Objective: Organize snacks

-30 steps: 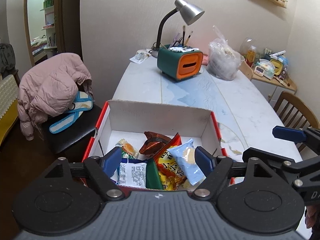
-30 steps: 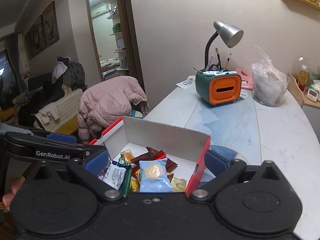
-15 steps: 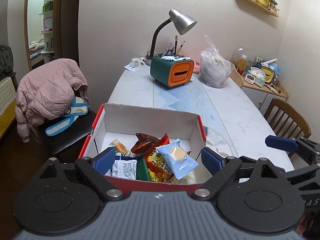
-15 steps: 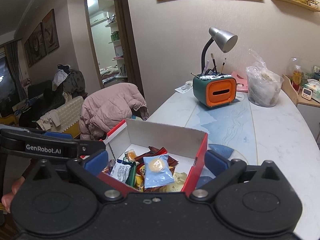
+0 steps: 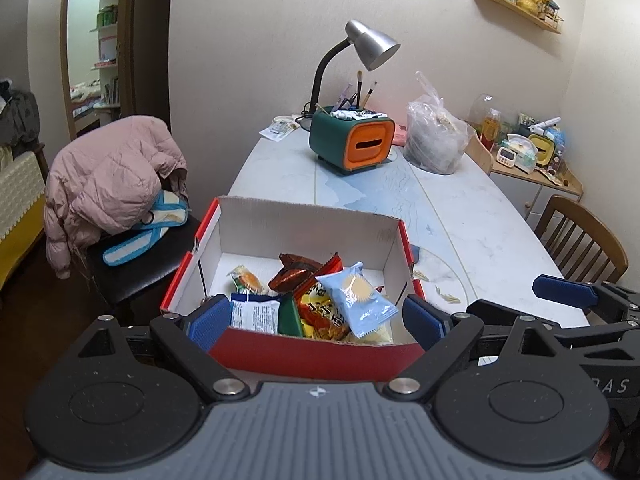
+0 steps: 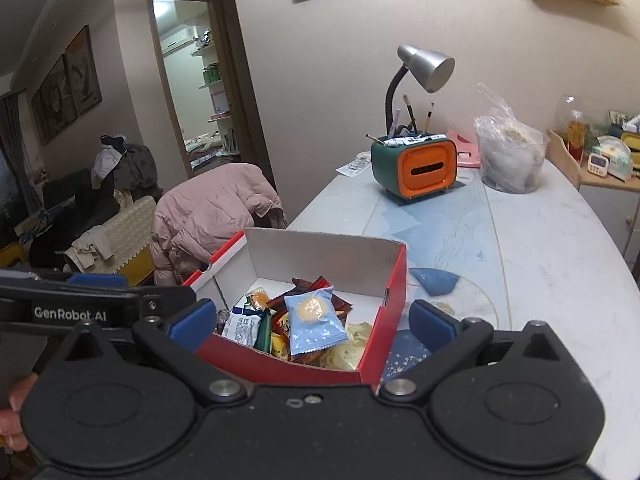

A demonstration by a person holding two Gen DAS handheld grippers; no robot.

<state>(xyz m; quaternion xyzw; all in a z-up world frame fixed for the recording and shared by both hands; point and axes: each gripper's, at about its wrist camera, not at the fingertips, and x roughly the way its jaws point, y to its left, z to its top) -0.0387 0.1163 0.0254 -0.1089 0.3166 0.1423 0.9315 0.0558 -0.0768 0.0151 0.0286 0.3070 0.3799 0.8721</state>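
Plainly, near to far:
Left tongs: the left gripper (image 5: pixel 316 318) stands released, its blue pads spread wide on either side of the box's near wall, nothing between them pressed or held.
Right tongs: the right gripper (image 6: pixel 312 320) is likewise spread wide and empty; its left pad sits just outside the box's near left corner, its right pad beyond the box's right wall, over the table.
Box: the red cardboard box with a white inside (image 5: pixel 312 354) lies straight ahead of both tongs, close below their tips, at the near end of the pale marbled table (image 5: pixel 472 216).
Snacks: a heap of wrapped snacks sits in the box's near half. A light blue packet with a round yellow print (image 5: pixel 354 300) lies on top, between the left tongs' pads; a white printed packet (image 5: pixel 256 314) is beside the left pad; orange-red and brown wrappers (image 5: pixel 304 276) lie just behind.
Crumbs: small flakes (image 6: pixel 404 360) lie on the table just ahead of the right tongs' right pad.
Far end: a green and orange desk organiser (image 5: pixel 352 142), a grey gooseneck lamp (image 5: pixel 370 46) and a clear plastic bag (image 5: pixel 434 140) stand well beyond the box.
Progress: judging by this, the snacks are gathered in the box and no wrapped snack shows loose on the table, so the task looks near its end. Perhaps only tidying the heap remains.
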